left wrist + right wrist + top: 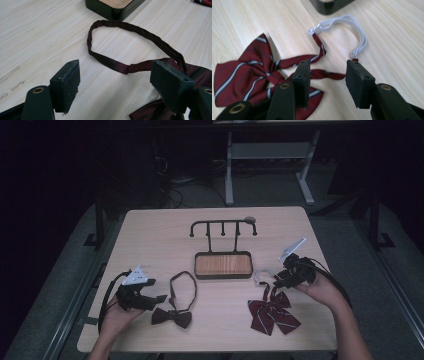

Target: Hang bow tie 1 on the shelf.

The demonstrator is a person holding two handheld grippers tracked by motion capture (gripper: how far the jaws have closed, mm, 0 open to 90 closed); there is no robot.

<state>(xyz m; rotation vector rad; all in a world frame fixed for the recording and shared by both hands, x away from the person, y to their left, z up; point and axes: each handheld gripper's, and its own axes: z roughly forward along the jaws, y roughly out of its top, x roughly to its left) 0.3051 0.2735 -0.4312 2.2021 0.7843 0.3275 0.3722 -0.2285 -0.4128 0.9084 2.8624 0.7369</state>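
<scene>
A dark maroon bow tie [171, 317] lies at the front left of the table, its neck strap [140, 32] looped toward the stand. My left gripper [159, 299] hovers just left of it, open; in the left gripper view the gripper [116, 66] has its jaws wide apart, with the strap beyond them and the bow [200, 72] by the right jaw. A red striped bow tie [272, 314] with a white elastic band [352, 22] lies at the front right. My right gripper [329, 63] stands open over its thin red strap [327, 74], and the pads do not press on it.
A black hook rack [223, 225] rises from a wood-lined tray base [223, 265] at the table's middle back. Bare tabletop lies between the two ties. The table's front edge runs just below both hands. Desk legs and cables stand on the floor behind the table.
</scene>
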